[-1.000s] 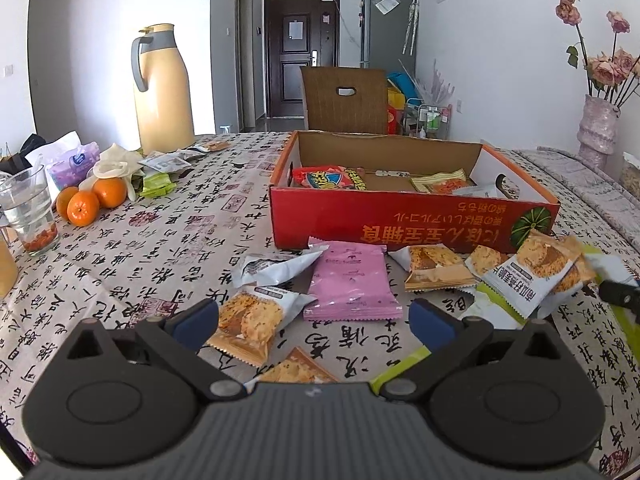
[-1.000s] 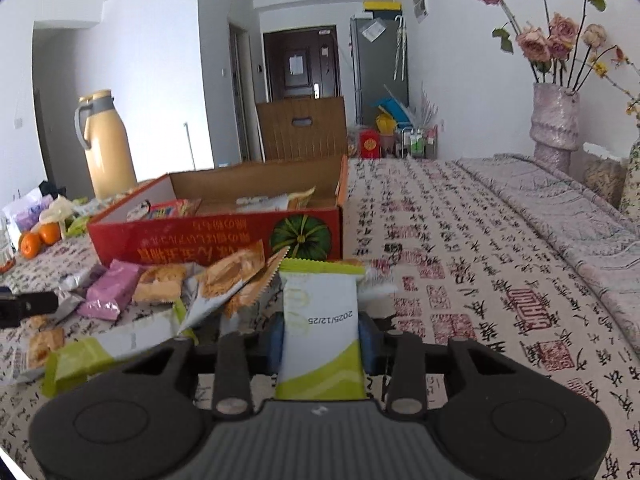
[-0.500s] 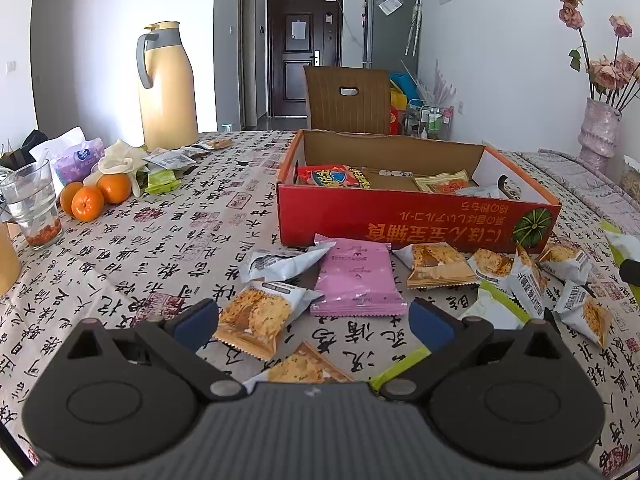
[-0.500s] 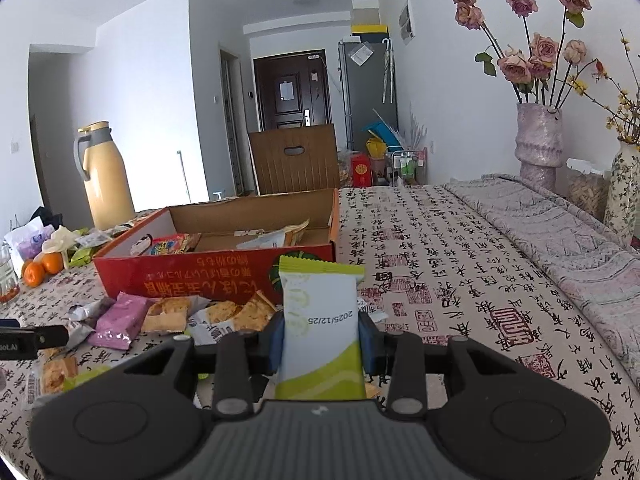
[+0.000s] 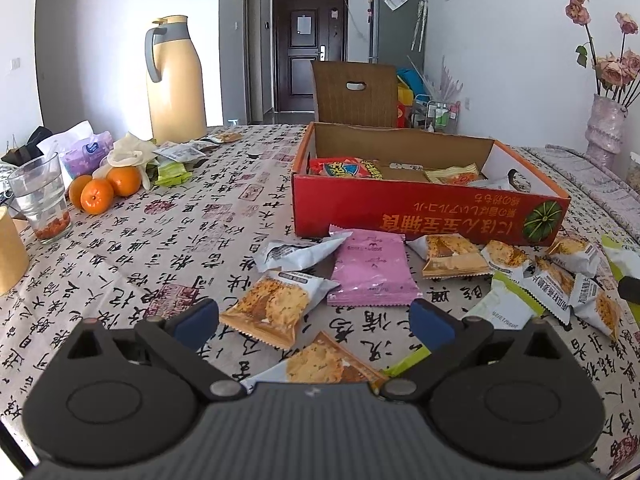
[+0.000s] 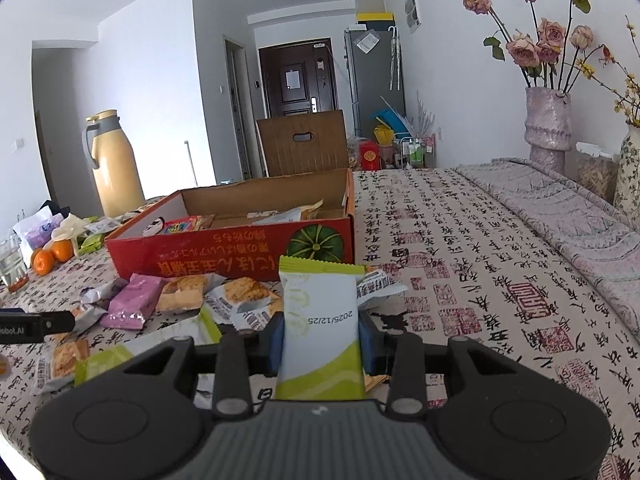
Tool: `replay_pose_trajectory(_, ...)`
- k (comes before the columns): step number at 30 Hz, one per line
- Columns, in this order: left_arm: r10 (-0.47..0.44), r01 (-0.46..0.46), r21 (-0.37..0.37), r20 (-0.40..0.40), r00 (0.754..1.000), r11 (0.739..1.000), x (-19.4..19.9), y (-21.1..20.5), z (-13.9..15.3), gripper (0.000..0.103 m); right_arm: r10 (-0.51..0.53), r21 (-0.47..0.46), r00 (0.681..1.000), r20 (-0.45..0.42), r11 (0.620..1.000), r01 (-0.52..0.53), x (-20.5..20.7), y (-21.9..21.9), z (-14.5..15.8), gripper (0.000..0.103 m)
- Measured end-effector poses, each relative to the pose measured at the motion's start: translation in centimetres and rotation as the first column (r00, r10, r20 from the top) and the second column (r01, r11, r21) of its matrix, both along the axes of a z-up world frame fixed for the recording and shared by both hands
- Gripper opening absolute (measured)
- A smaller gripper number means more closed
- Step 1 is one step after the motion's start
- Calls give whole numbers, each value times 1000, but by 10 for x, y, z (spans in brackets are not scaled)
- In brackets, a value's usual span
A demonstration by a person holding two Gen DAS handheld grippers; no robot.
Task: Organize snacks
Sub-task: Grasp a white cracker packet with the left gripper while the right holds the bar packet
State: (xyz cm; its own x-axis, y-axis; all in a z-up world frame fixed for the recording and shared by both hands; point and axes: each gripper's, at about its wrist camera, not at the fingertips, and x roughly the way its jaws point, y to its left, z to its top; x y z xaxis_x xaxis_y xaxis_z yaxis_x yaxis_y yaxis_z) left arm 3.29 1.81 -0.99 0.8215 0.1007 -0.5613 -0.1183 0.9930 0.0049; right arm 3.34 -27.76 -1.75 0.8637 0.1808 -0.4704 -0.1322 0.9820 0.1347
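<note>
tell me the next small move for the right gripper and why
Probably carry the green and white packet forward and left, over the near wall of the red box, then let go. The right gripper is shut on the packet, lifted off the table, and the open box already holds other snacks. The left gripper is open and empty above the loose packets.

A tall yellow thermos stands at the table's far left. Nearby sit three oranges, a glass and a tissue pack. Far right, a vase holds faded roses.
</note>
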Motion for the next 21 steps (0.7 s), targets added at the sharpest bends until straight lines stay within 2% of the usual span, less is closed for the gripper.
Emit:
replay_pose_trajectory(9,-3,3,4,-13,1000,1000,-4,6,-5,103,-5,-2,1000,-12,1000,5,-3,3,-4,36)
replay_pose_trajectory(21,-40,41,7,-83,996,999,-4,12,-19,103,-6,-6,1000,-23,1000,5,-5,5,-8,36)
